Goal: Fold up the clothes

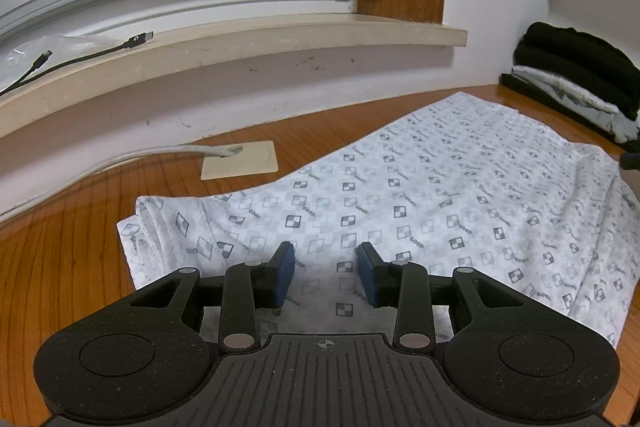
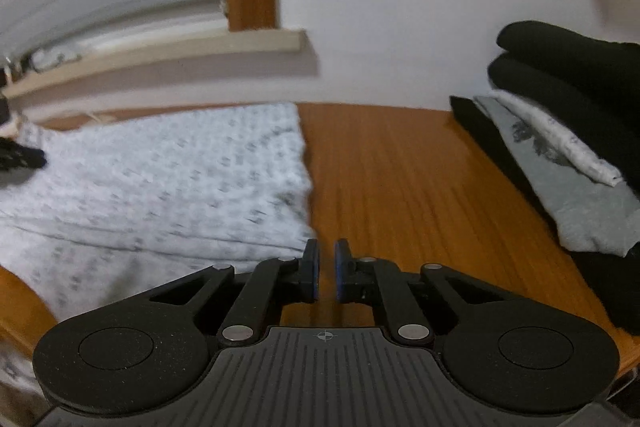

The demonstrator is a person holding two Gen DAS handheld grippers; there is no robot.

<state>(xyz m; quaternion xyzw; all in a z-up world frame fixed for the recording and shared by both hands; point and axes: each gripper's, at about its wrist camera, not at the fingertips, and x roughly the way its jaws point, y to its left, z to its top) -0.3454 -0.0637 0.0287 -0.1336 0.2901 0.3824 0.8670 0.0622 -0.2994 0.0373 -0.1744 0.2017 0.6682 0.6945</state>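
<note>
A white garment (image 1: 420, 203) with a grey checker print lies spread flat on the wooden table (image 1: 60, 267). My left gripper (image 1: 326, 273) is open and empty, just above the garment's near part. In the right wrist view the garment (image 2: 160, 179) lies at the left, blurred. My right gripper (image 2: 326, 273) hovers over bare wood beside the garment's right edge, its jaws nearly closed with a narrow gap and nothing between them.
A stack of folded clothes (image 2: 568, 131), black, grey and white, stands at the table's far right; it also shows in the left wrist view (image 1: 576, 79). A cable outlet plate (image 1: 240, 161) sits in the table. A window sill (image 1: 240, 47) with cables runs along the back wall.
</note>
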